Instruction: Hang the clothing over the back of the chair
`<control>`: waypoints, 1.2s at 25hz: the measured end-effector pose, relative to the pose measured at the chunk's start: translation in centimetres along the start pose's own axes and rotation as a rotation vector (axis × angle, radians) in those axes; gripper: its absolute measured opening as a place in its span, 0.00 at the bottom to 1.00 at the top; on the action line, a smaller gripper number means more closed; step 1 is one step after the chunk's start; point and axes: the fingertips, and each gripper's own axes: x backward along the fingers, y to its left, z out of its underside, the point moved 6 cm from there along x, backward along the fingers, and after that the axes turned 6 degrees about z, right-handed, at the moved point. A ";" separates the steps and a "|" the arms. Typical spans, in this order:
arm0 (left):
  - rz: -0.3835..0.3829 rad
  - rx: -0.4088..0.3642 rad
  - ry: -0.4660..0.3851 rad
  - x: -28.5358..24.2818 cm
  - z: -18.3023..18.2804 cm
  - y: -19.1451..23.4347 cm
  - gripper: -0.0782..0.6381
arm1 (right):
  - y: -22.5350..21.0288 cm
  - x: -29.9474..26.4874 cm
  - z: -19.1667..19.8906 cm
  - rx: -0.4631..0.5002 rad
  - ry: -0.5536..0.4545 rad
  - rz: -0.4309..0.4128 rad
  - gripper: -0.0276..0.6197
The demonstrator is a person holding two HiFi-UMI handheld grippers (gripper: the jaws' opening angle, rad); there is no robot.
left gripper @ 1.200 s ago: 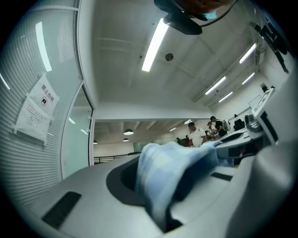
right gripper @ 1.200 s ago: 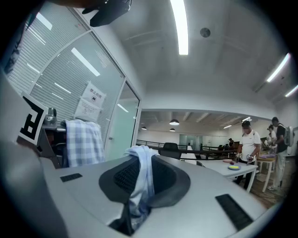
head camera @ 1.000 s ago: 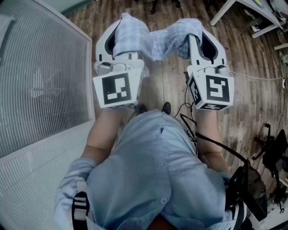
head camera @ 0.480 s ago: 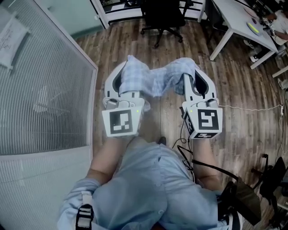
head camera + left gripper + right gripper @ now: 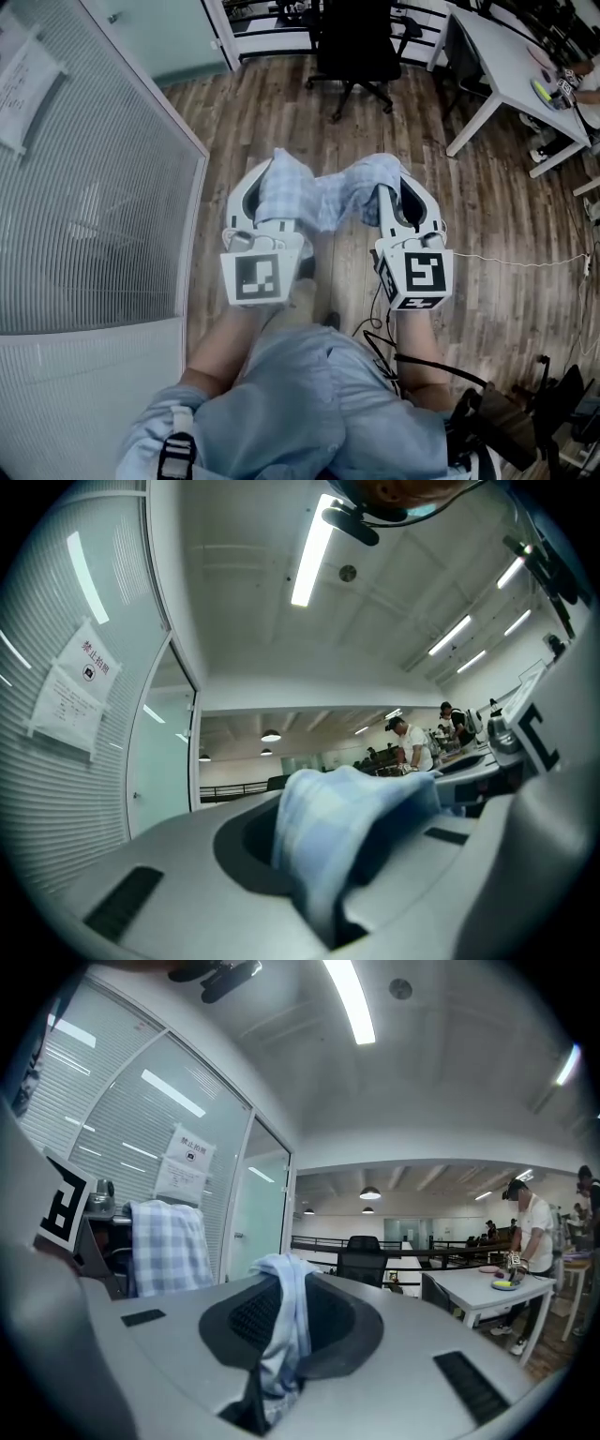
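The left gripper and right gripper each clamp one end of the plaid clothing. It spans between them above the floor, well apart from the chair.

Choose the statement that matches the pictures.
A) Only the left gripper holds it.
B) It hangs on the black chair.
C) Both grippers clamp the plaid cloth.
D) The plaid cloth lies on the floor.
C: the plaid cloth is pinched in the left gripper and in the right gripper, spanning the gap between them.
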 end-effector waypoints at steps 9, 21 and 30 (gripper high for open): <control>-0.030 0.034 -0.038 -9.8 1.9 8.4 0.15 | 0.1 -13.0 -1.3 0.028 0.003 -0.028 0.12; -0.064 -0.003 -0.077 -19.7 2.6 18.9 0.15 | 1.1 -27.6 -4.1 0.059 -0.056 -0.037 0.12; -0.024 -0.038 -0.051 -25.8 4.0 19.3 0.15 | -1.2 -32.9 -3.2 0.054 -0.024 -0.028 0.12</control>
